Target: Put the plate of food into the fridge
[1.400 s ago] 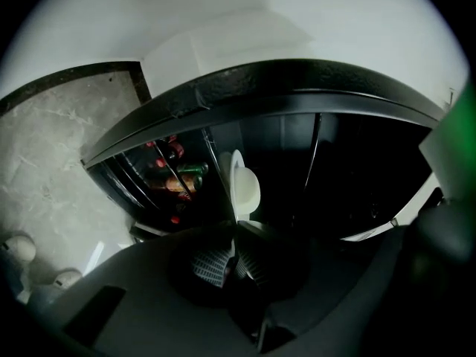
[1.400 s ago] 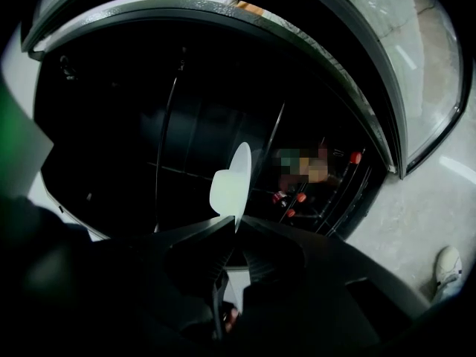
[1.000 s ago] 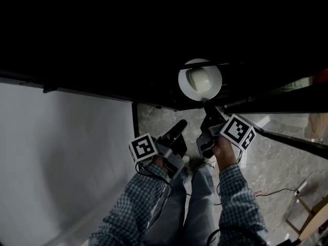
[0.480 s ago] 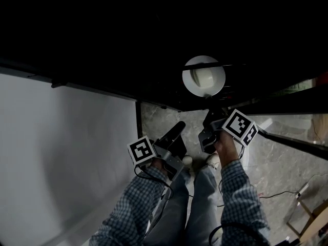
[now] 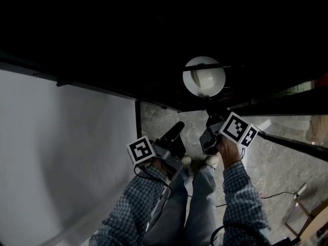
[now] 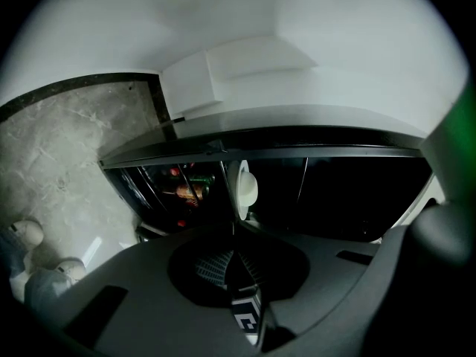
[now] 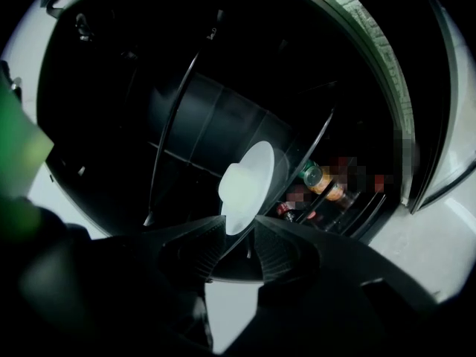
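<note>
Plate [image 5: 219,82] of food sits inside the dark open fridge [image 5: 128,35], round and white, with a pale domed lump of food [image 5: 204,77] at its middle. A thin dark shelf bar [image 5: 230,65] crosses above it in the head view. The right gripper [image 5: 208,100] reaches in from below, and its own view shows the two jaws clamped on the plate's near rim [image 7: 260,162], the mound [image 7: 233,186] just beyond the tips [image 7: 239,223]. Bottles [image 7: 326,183] line a rack to the right (their labels too blurred to read). The left gripper [image 5: 180,125] hangs back over the marble floor [image 5: 277,152], well apart from the plate, jaws pressed together on nothing [image 6: 233,233]. From there the plate [image 6: 242,188] shows edge-on.
</note>
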`<state>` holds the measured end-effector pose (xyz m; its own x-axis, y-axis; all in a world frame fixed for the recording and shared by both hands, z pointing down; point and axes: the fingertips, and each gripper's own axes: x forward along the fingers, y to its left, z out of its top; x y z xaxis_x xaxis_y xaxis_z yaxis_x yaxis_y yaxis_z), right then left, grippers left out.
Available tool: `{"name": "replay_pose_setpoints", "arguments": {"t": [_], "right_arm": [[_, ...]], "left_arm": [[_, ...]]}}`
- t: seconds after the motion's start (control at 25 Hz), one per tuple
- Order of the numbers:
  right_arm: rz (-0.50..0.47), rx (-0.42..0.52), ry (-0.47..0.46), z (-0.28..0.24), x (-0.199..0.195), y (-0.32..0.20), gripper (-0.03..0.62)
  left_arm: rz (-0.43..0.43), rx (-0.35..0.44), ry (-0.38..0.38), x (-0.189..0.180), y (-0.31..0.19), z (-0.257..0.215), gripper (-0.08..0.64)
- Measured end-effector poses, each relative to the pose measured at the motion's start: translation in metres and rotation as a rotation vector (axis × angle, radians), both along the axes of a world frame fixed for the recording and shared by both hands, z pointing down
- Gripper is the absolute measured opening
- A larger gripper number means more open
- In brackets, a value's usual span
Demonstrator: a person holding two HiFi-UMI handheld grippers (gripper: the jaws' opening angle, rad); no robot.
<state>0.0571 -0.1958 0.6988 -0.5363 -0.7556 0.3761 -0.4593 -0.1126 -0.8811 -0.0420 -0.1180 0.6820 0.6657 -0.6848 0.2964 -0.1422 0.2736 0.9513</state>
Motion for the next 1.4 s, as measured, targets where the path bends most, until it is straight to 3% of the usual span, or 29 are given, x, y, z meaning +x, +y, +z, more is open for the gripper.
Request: {"name": "replay_pose_setpoints", "arguments": {"t": [0.28, 0.36, 0.44, 0.56, 0.72, 0.84, 1.0, 1.24, 1.4], "right_arm": [[0.009, -0.08, -0.07, 0.021, 0.017, 0.048, 0.098], [-0.009, -0.135, -0.024, 0.039, 0.025, 0.075, 0.098], [-0.044, -0.209, 0.054, 0.058, 0.033, 0.106, 0.098], [-0.143, -0.355, 0.164, 0.084, 0.041, 0.165, 0.098], [-0.271, -0.45, 0.284, 0.089, 0.057, 0.226, 0.098], [-0.28, -0.491, 0.313, 0.081, 0.068, 0.249, 0.097], [-0.364, -0.482, 0.253, 0.044, 0.041, 0.271, 0.098], [-0.639, -0.437, 0.367, 0.003, 0.017, 0.303, 0.098], [-0.629, -0.384, 0.391, -0.037, 0.013, 0.305, 0.097]], "left_arm": [[0.022, -0.007, 0.049, -0.003, 0.019, 0.01, 0.017], [0.038, -0.039, -0.013, -0.013, 0.032, 0.025, 0.017], [0.079, -0.09, -0.123, -0.029, 0.05, 0.045, 0.017], [0.112, -0.185, -0.236, -0.051, 0.078, 0.066, 0.017], [0.139, -0.237, -0.283, -0.065, 0.104, 0.061, 0.017], [0.155, -0.243, -0.3, -0.071, 0.111, 0.047, 0.017], [0.25, -0.243, -0.316, -0.069, 0.128, 0.018, 0.017], [0.334, -0.216, -0.334, -0.067, 0.136, -0.031, 0.017], [0.412, -0.161, -0.341, -0.054, 0.147, -0.061, 0.017]]}}
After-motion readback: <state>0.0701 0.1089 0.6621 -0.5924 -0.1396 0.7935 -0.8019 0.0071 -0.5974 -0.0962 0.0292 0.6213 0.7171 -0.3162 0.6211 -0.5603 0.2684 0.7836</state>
